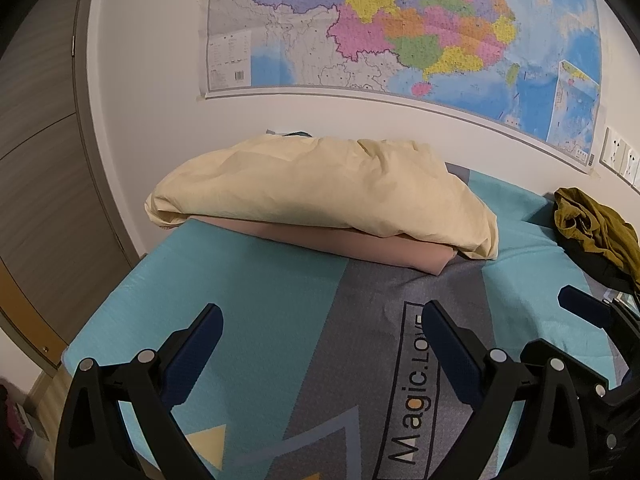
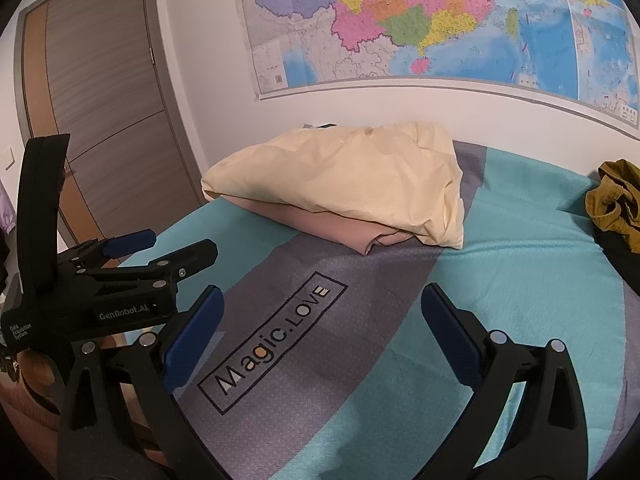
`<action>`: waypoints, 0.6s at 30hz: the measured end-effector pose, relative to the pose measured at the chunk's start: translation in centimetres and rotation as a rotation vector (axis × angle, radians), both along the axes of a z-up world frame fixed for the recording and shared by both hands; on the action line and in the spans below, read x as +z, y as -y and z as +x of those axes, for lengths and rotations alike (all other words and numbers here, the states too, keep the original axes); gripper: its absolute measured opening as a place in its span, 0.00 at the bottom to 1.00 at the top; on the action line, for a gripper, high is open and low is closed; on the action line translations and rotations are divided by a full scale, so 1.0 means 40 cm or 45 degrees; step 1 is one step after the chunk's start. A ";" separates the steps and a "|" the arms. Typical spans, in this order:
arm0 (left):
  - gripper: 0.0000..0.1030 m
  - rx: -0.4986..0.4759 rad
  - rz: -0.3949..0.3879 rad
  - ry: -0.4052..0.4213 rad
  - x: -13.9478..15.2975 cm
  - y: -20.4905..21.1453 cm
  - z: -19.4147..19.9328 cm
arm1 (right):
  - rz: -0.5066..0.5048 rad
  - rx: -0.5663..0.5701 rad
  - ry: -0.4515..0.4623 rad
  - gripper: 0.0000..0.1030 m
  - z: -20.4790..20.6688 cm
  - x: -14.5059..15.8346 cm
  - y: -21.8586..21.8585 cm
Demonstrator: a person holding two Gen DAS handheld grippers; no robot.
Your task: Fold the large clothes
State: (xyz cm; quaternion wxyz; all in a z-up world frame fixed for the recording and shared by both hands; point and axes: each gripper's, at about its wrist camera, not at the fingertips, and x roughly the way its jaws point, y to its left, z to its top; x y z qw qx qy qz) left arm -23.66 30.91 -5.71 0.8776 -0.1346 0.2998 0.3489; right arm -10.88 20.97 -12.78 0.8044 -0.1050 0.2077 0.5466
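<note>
A folded cream garment [image 1: 320, 192] [image 2: 344, 184] rests on a folded pink one [image 1: 360, 246] [image 2: 320, 224] at the far side of the bed, near the wall. A crumpled olive-green garment [image 1: 592, 228] [image 2: 616, 200] lies at the bed's right edge on something dark. My left gripper [image 1: 320, 328] hovers open over the teal and grey bedspread [image 1: 260, 320] [image 2: 520, 272], well short of the stack, with nothing between its fingers. My right gripper [image 2: 320, 312] is open and empty too, over the "Magic.LOVE" print [image 2: 276, 336]. The left gripper [image 2: 176, 248] also shows at the left of the right wrist view.
A large coloured map [image 1: 400, 28] [image 2: 440, 20] hangs on the white wall behind the bed. A grey wooden door [image 2: 104, 120] stands to the left. Wall sockets [image 1: 622, 156] sit at the far right. The bed's left edge [image 1: 100, 312] drops to the floor.
</note>
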 end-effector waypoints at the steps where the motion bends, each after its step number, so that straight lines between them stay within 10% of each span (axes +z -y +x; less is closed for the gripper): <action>1: 0.93 0.000 0.002 0.000 0.000 0.001 0.000 | 0.000 -0.001 -0.003 0.94 0.002 0.000 0.001; 18: 0.93 -0.007 -0.004 -0.005 -0.002 -0.004 0.008 | 0.002 -0.004 -0.015 0.94 0.005 -0.003 0.005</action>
